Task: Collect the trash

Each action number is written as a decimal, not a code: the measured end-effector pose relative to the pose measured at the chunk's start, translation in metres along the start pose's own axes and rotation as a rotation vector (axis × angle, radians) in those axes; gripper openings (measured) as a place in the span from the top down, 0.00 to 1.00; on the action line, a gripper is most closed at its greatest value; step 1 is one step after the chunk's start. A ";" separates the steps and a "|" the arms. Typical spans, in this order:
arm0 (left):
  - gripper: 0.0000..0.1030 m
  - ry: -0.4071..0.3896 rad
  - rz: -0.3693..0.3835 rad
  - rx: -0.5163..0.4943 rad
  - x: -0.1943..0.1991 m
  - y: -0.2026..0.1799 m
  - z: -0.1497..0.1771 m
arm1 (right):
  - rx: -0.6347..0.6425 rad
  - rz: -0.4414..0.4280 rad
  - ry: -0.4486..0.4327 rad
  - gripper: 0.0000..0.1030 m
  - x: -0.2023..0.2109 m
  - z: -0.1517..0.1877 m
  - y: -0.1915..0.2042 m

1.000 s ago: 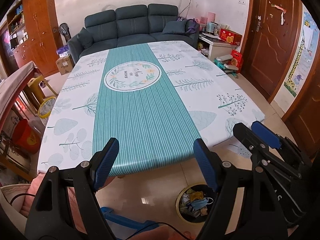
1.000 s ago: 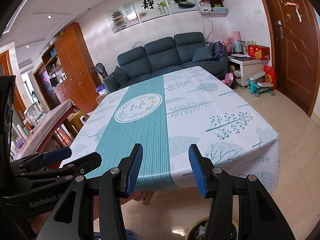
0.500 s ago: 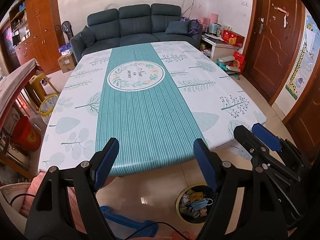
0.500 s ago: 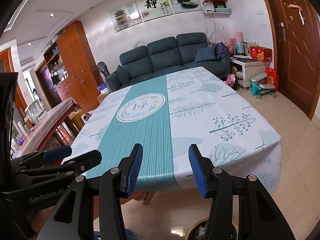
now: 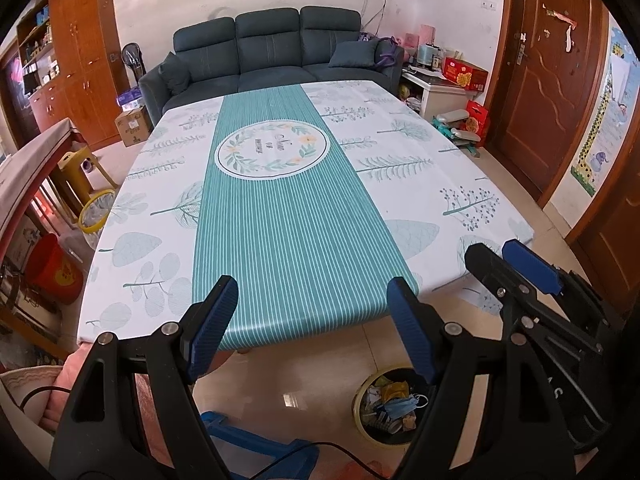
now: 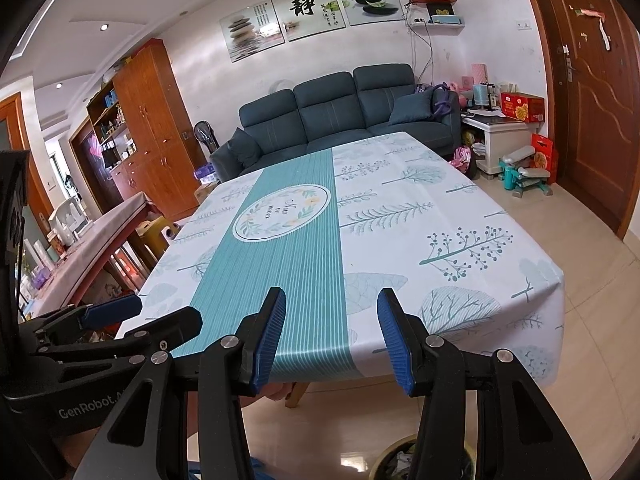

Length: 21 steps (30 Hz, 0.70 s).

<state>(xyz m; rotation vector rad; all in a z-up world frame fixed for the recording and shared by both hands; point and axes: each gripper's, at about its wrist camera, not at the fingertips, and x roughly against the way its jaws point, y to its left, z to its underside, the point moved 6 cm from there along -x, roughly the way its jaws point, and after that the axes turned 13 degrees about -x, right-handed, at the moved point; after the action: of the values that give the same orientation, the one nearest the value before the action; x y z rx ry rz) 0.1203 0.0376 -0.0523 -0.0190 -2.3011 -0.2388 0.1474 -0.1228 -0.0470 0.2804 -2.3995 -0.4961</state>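
Note:
A round bin [image 5: 357,400] stands on the tiled floor below the table's near edge, holding a blue face mask [image 5: 400,406] and crumpled wrappers. My left gripper [image 5: 310,292] hovers open above the near edge of the table [image 5: 296,220], its blue pads wide apart with nothing between them. My right gripper [image 5: 504,260] is beside it on the right. In the right wrist view the right gripper [image 6: 331,304] is open and empty over the same table edge, with the left gripper [image 6: 148,314] low at the left. The bin [image 6: 390,456] peeks in at the bottom. No trash shows on the tablecloth.
A dark sofa [image 5: 276,48] stands behind the table. A blue stool [image 5: 256,440] sits on the floor near the bin. At the left are a yellow stool [image 5: 80,172], a red bucket [image 5: 52,268] and a long side table [image 5: 24,176]. Wooden doors [image 5: 552,92] line the right.

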 end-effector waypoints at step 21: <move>0.28 -0.021 -0.016 0.008 0.003 0.001 0.001 | 0.003 -0.007 0.000 0.53 0.000 0.000 0.001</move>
<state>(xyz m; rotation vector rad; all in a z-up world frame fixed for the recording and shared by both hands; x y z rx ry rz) 0.1179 0.0389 -0.0505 0.0018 -2.3238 -0.2383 0.1467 -0.1222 -0.0467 0.2902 -2.3997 -0.4962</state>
